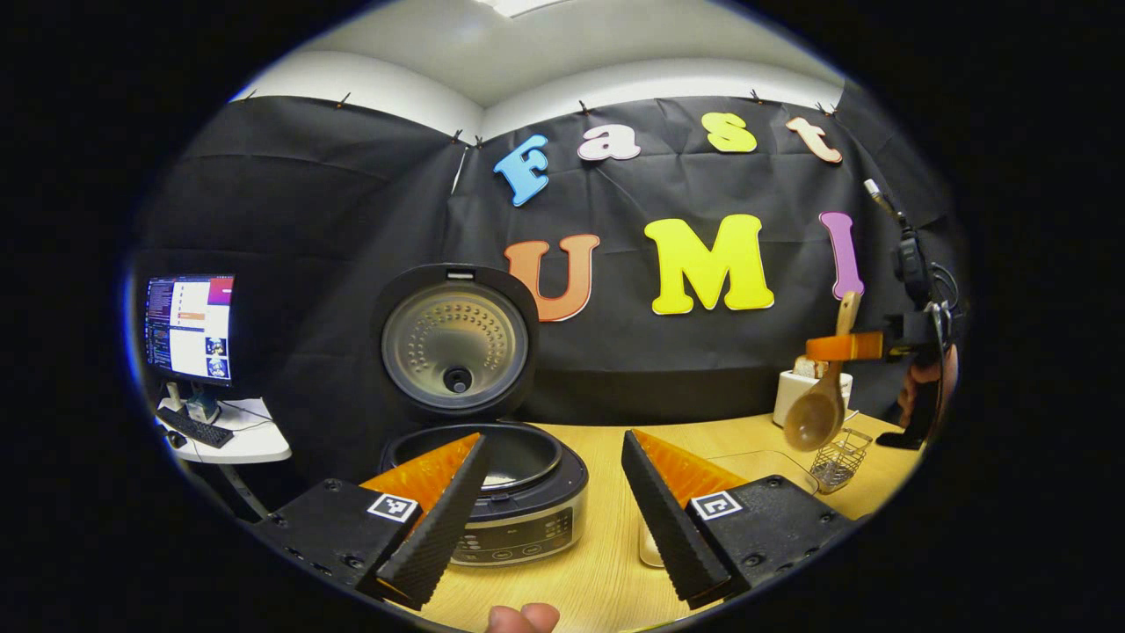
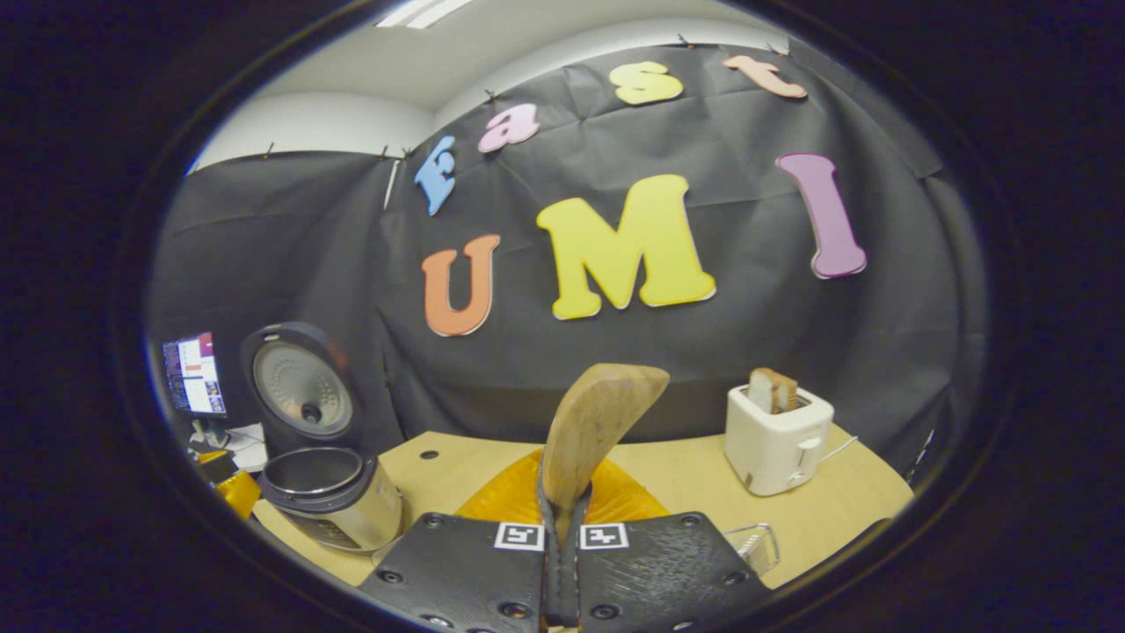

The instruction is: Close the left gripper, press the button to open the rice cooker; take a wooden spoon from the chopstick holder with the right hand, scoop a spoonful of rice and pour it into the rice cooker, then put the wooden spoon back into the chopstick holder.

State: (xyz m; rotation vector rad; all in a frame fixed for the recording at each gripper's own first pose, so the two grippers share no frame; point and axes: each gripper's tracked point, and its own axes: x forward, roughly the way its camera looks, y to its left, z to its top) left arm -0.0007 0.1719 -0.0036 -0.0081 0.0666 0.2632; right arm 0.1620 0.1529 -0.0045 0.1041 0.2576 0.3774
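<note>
right hand-held gripper [image 2: 562, 536] pinching wooden spoon [image 2: 591, 431]
left hand-held gripper [image 1: 554, 514] spread above the open rice cooker [image 1: 492, 479], level.

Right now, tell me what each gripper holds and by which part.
The right gripper is shut on the wooden spoon, gripping its handle, bowl hanging down in the left gripper view. The left gripper is open and holds nothing.

On the tabletop [image 2: 685, 479]: one rice cooker [image 2: 325, 497], one toaster [image 2: 778, 440], one wire chopstick holder [image 1: 839, 457], one wooden spoon [image 2: 589, 431], one clear container [image 1: 765, 466]. One monitor [image 1: 191, 327] beside.
</note>
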